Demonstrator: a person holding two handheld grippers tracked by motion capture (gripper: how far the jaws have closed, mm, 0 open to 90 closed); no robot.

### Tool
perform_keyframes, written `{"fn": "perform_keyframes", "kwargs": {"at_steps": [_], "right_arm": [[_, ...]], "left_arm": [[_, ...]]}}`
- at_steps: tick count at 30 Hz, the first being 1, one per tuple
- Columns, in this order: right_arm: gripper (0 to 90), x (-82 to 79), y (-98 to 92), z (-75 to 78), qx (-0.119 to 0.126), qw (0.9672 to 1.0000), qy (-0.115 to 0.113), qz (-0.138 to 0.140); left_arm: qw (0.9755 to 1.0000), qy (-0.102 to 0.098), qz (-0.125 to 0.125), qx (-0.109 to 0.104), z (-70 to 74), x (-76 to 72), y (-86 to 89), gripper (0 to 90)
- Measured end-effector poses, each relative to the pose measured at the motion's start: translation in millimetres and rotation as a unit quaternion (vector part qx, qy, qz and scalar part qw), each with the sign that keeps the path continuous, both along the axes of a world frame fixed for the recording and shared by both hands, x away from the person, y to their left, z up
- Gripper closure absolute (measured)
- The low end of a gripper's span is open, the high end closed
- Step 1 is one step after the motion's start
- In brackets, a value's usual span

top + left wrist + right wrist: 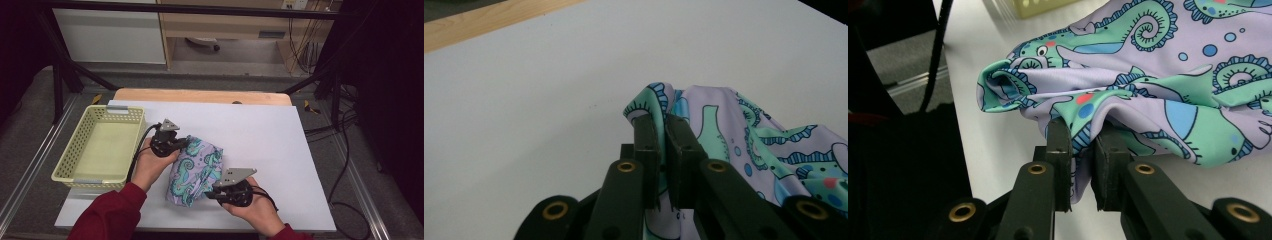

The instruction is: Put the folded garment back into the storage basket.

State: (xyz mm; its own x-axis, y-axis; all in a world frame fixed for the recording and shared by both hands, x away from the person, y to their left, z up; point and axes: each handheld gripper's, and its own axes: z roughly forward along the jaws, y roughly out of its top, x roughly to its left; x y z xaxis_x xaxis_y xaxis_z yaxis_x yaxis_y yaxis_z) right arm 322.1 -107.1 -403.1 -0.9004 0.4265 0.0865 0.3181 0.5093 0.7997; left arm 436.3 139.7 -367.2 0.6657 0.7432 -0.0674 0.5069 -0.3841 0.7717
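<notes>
Both grippers, left (184, 144) and right (211, 194), have fingers clamped on seahorse-print cloth (196, 171) over white surface (260, 135), beside yellow basket (65, 160).

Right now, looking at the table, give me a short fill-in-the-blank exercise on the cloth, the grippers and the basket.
1. The cloth is printed with green ____.
2. The left gripper and the right gripper are both ____ on the cloth.
3. The yellow basket has ____ inside it.
4. In the high view, the basket sits to the ____ of the cloth.

Missing words: seahorses; shut; nothing; left
</notes>
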Motion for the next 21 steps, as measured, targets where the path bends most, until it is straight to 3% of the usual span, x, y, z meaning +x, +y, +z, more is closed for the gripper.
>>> {"fn": "perform_keyframes", "kwargs": {"at_steps": [15,21], "right_arm": [[80.3,16.7,13.8,30.8,0.001,0.9997,-0.01,0.022],[80.5,24.5,23.1,37.7,-0.001,0.9996,-0.02,0.018]], "left_arm": [[0.9998,-0.016,0.007,-0.007,35.7,4.6,11.2,84.8],[0.9997,-0.015,0.013,-0.013,46.6,7.4,16.0,84.8]]}}
